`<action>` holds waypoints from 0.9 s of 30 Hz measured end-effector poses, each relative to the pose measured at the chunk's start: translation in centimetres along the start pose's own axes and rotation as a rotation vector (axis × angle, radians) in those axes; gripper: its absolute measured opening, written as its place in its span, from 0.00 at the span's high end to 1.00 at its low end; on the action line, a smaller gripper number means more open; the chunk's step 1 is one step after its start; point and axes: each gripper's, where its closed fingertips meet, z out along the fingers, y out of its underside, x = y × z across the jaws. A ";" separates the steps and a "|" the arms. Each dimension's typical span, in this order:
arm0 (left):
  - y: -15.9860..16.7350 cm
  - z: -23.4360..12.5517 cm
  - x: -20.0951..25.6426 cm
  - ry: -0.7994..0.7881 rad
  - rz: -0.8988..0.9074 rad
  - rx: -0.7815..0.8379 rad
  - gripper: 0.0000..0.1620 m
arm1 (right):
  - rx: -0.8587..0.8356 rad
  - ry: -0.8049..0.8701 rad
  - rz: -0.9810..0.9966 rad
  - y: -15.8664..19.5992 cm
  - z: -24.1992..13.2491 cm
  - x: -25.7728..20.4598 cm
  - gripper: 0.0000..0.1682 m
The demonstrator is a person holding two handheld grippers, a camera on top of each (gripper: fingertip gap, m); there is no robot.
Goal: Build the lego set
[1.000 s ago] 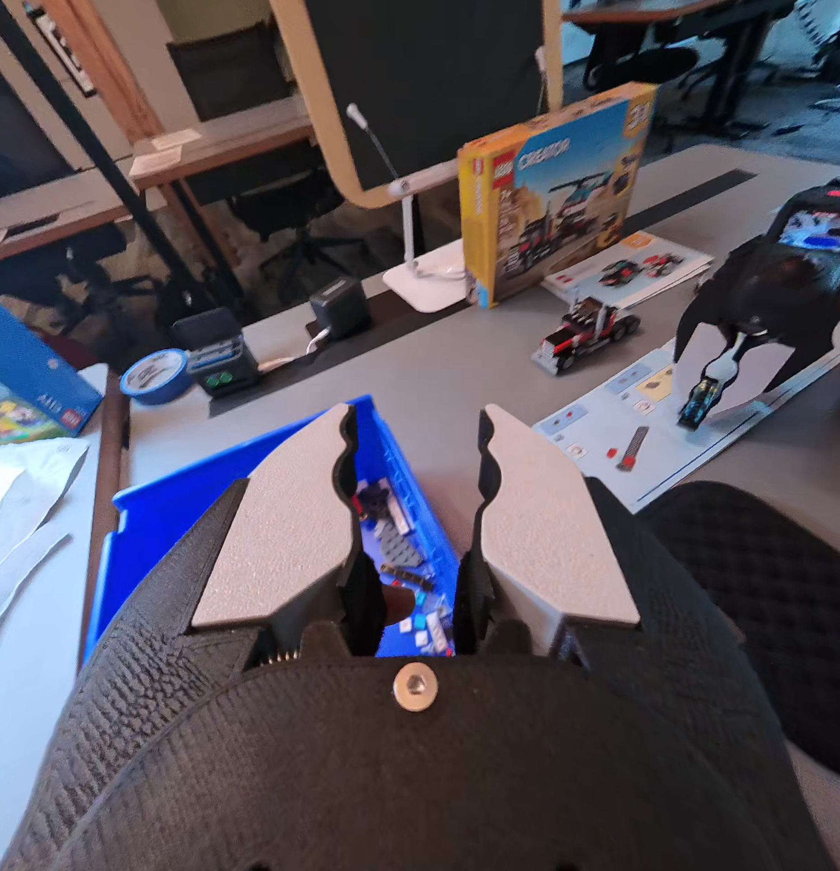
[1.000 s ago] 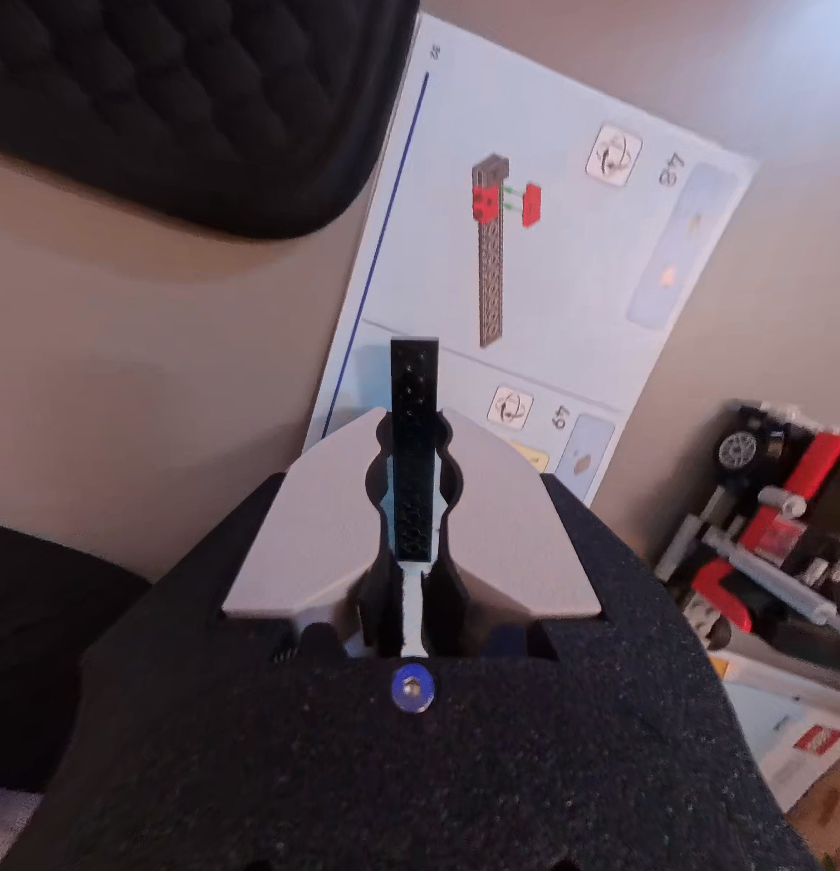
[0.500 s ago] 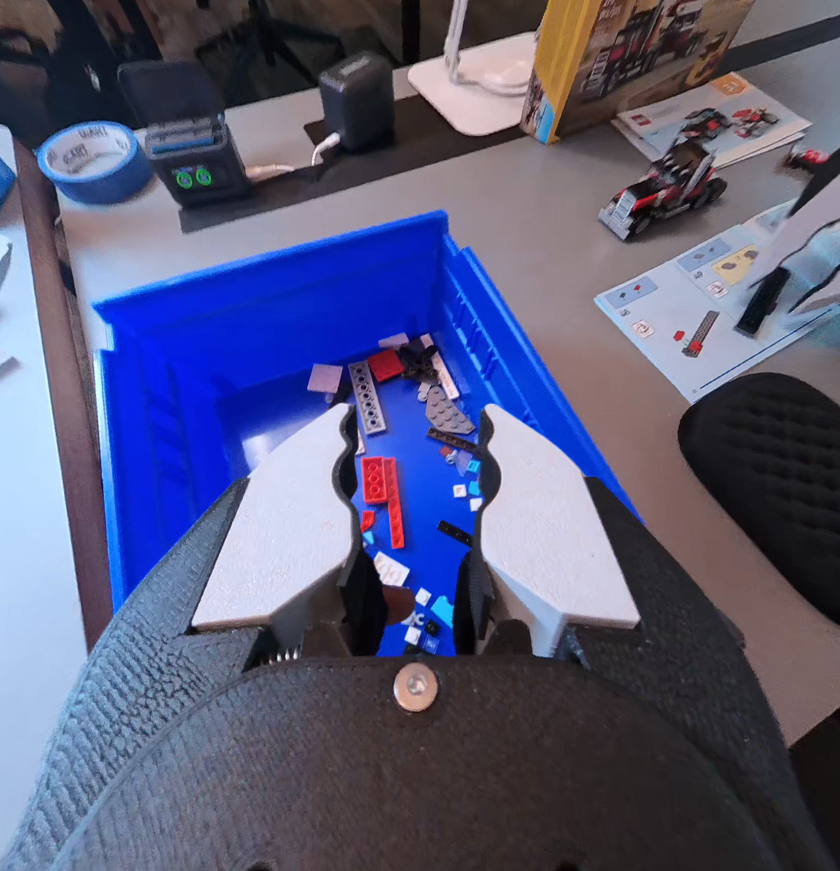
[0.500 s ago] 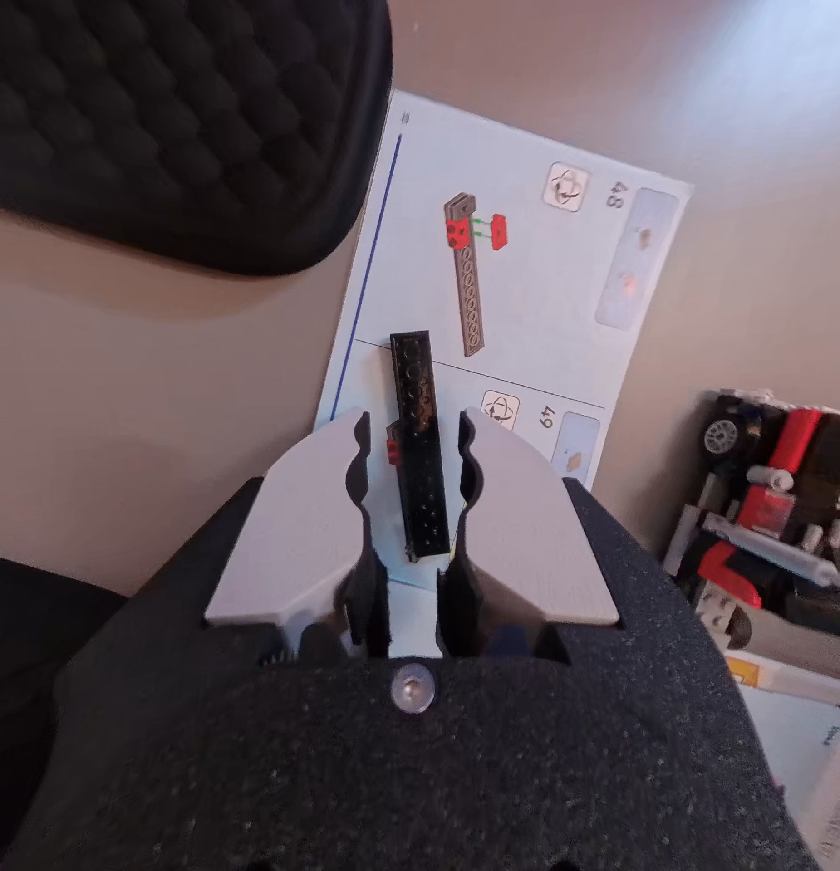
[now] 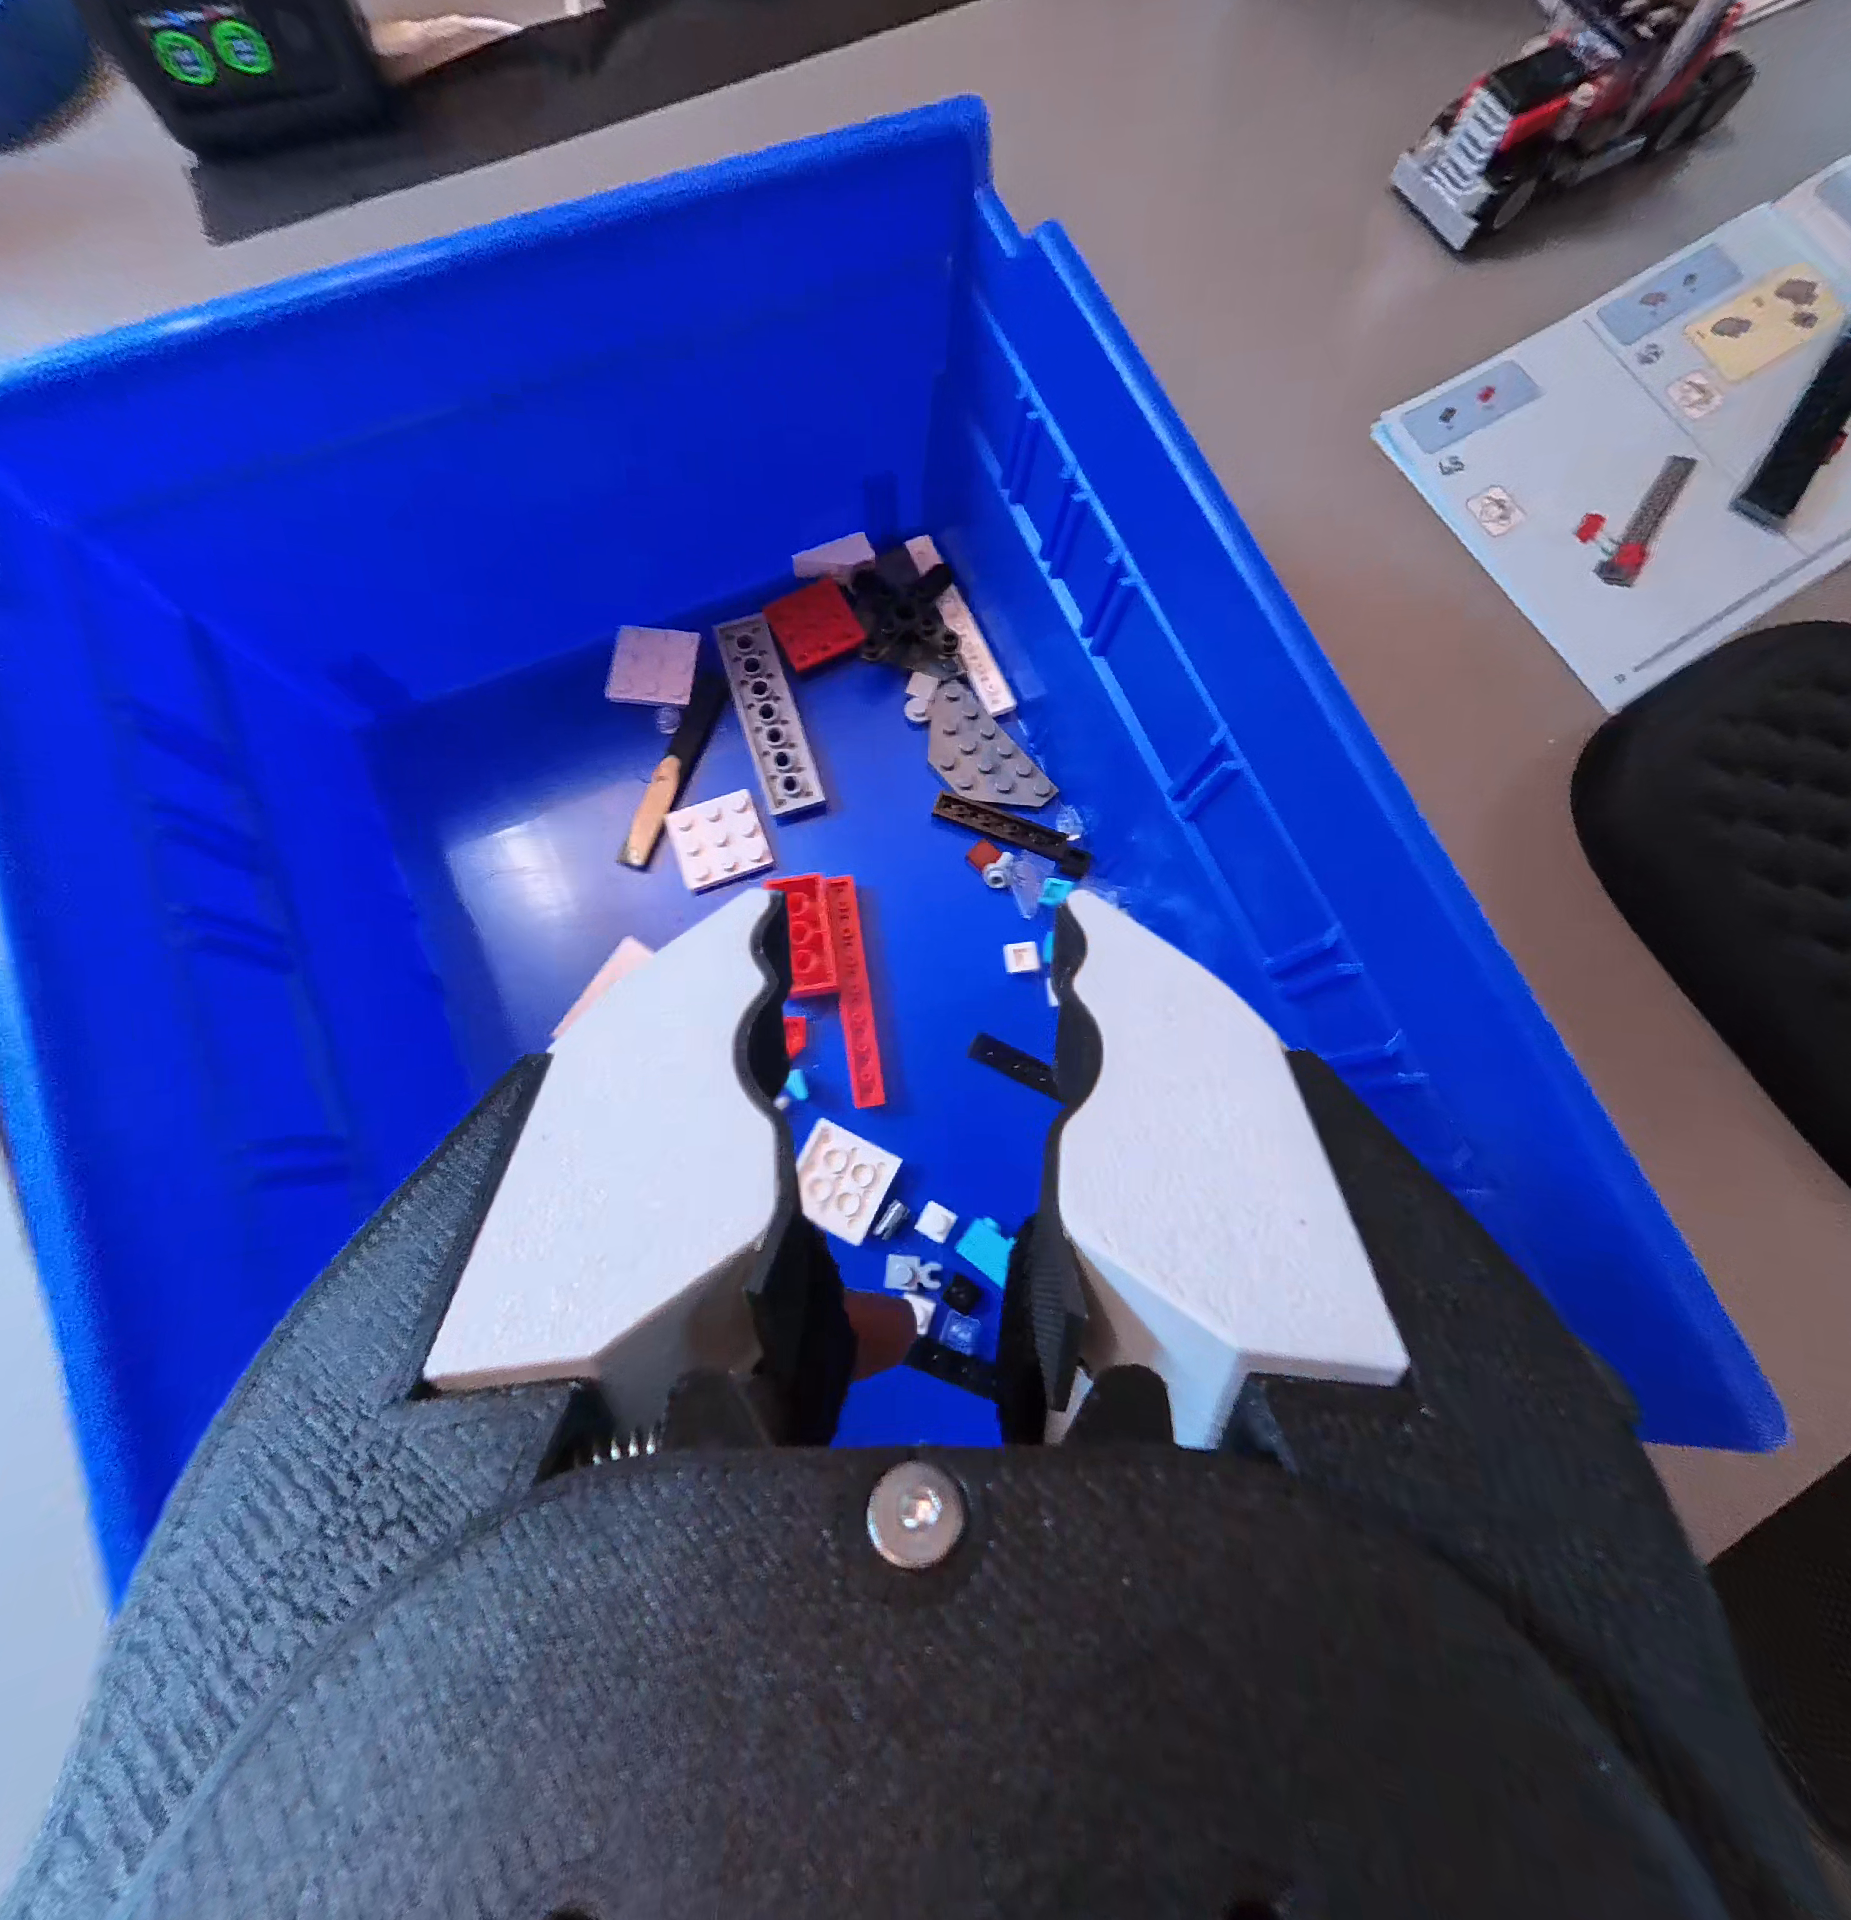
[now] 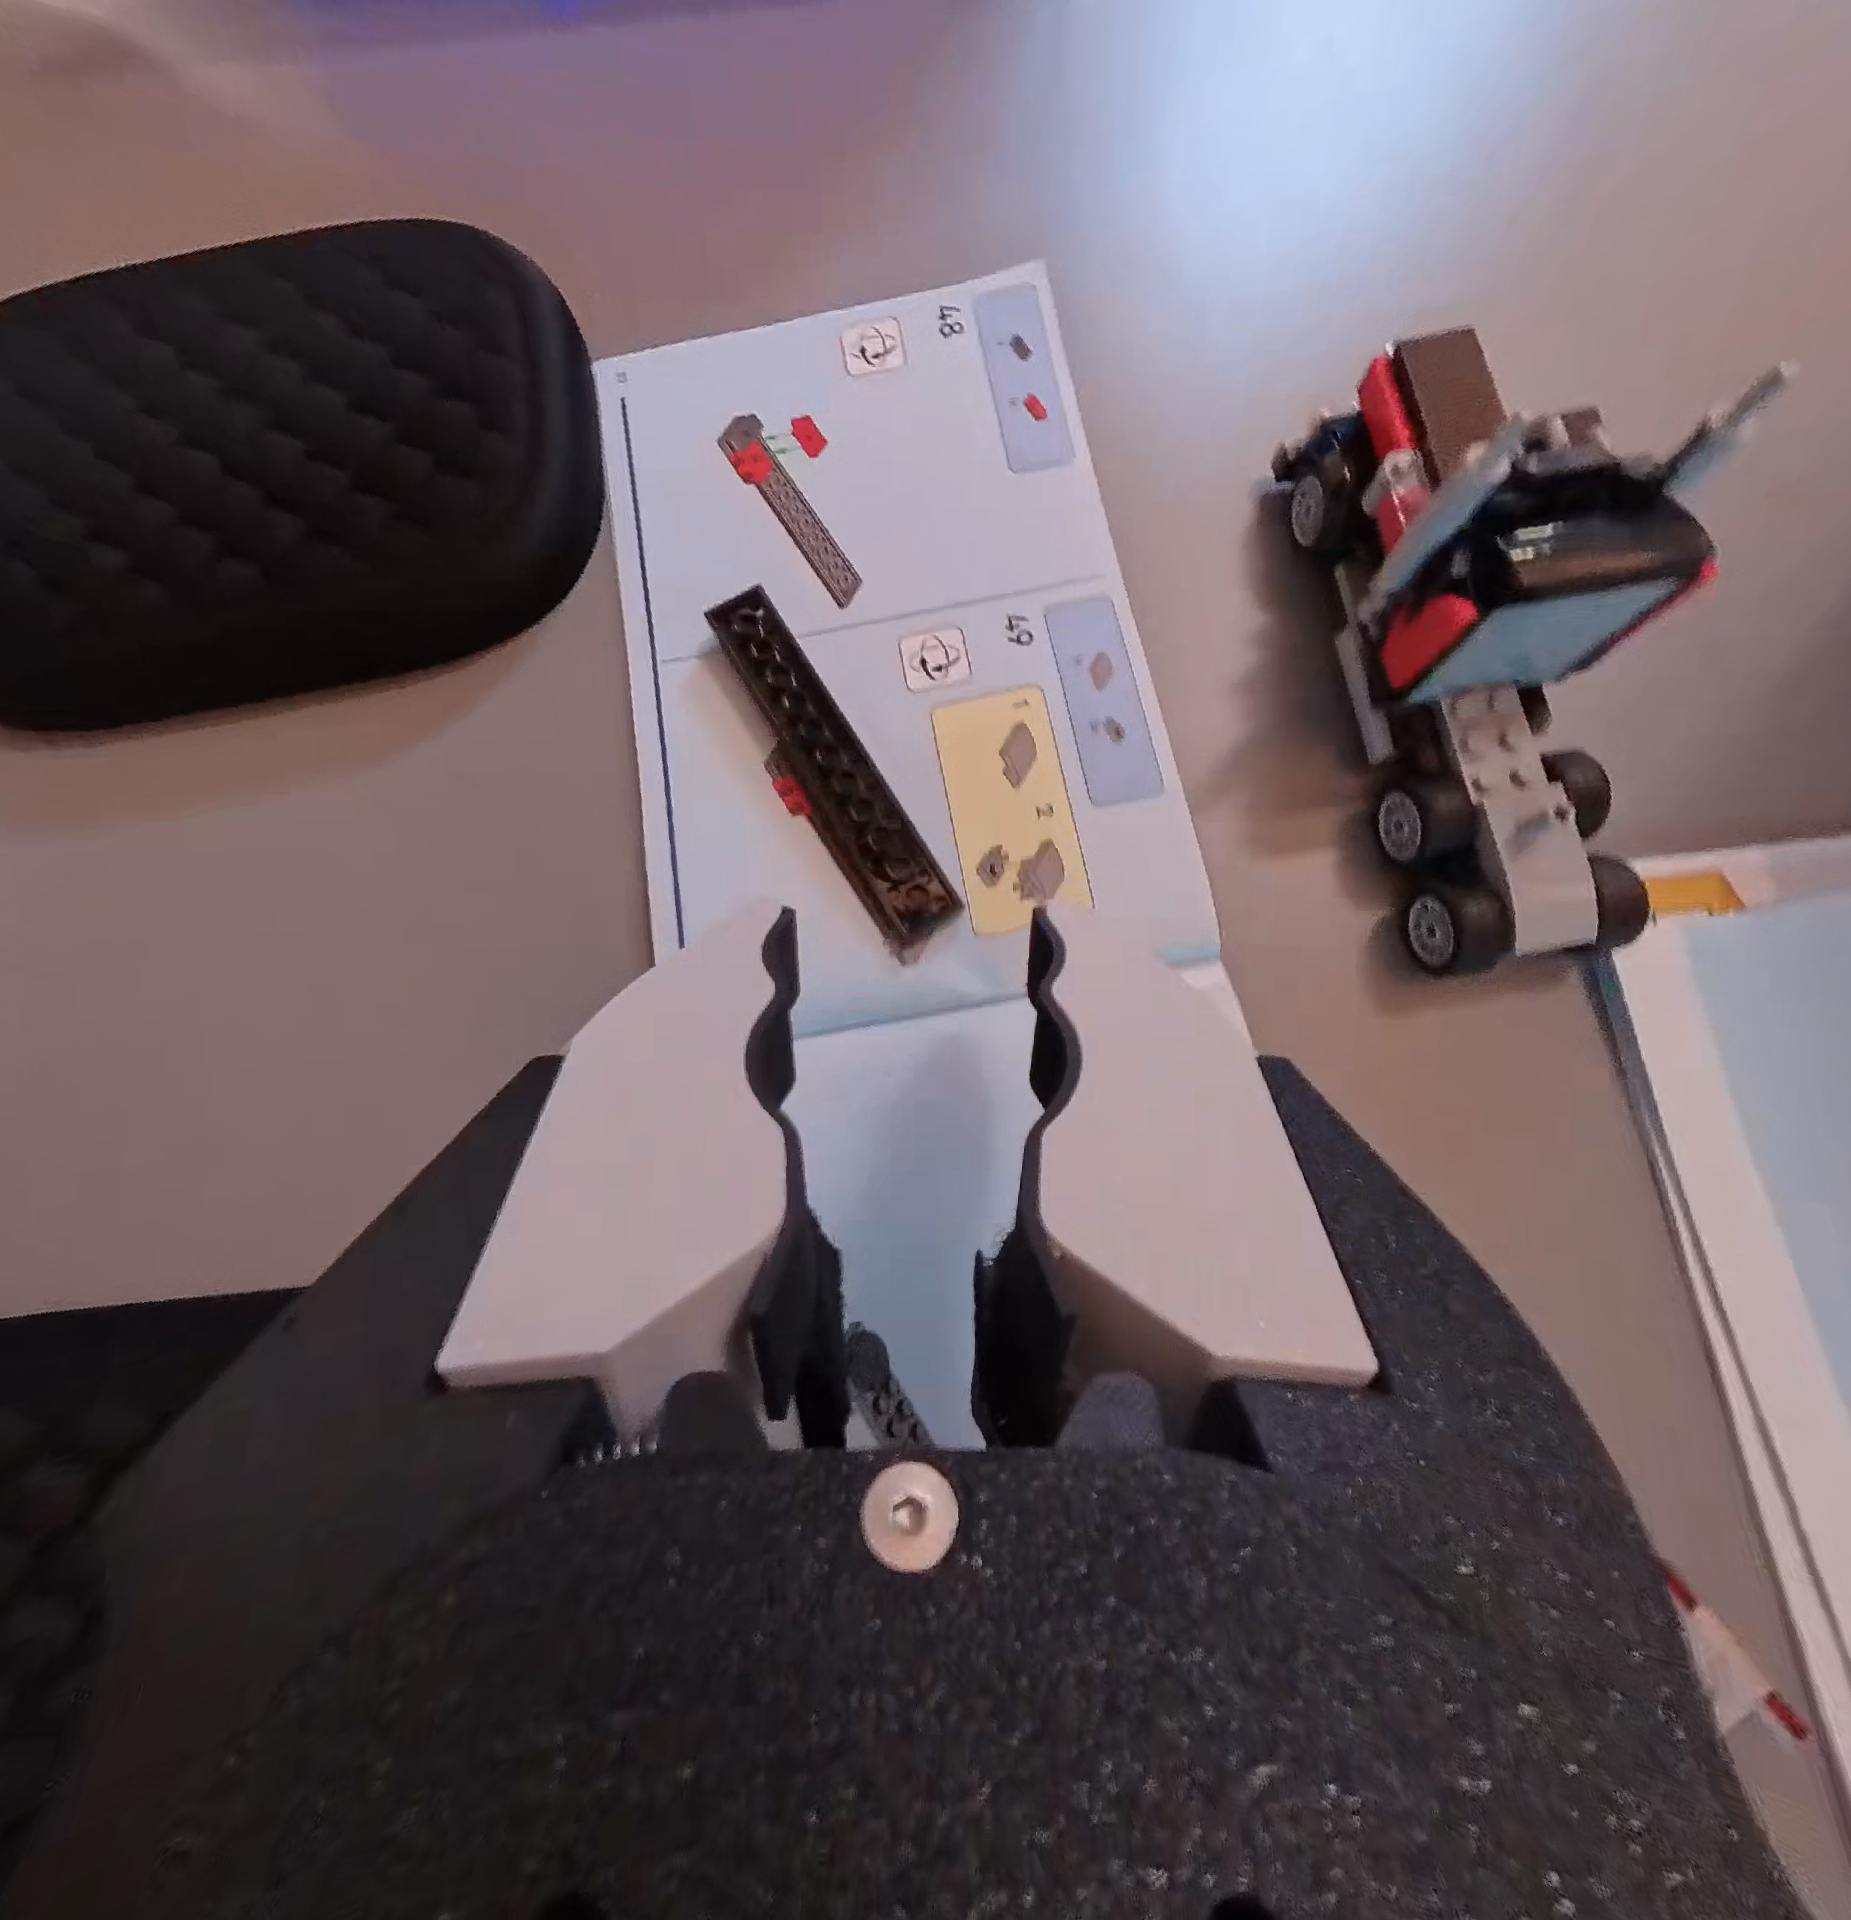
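The long black plate (image 6: 829, 774) lies flat on the instruction sheet (image 6: 900, 997) on the bench, just ahead of the right gripper (image 6: 908, 935), whose fingers are spread and empty; the left gripper (image 5: 916, 914) hangs open above loose pieces in the blue bin (image 5: 485, 416) — the plate looks light, stiff and smooth, best pinched across its narrow width

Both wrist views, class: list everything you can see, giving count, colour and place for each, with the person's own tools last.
Bin: one, blue, on the table under the left tongs.
Loose bricks: many, red, white, grey, black, on the bin floor.
Instruction booklet: one, pale, open on the table.
Long plate: one, black with a red piece, on the booklet.
Truck model: one, red, black and grey, beside the booklet.
Cushioned pad: one, black, left of the booklet.
Left tongs: open, over the bin.
Right tongs: open, empty, near the plate.
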 end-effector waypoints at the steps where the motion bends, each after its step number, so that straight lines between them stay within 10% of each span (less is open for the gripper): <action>1: 0.0 0.2 0.4 0.028 0.002 0.004 0.70 | 0.015 0.009 0.021 0.3 -0.2 0.1 0.75; 27: 1.3 2.8 4.4 0.112 -0.008 -0.056 0.70 | 0.016 0.052 0.109 3.4 0.6 0.4 0.75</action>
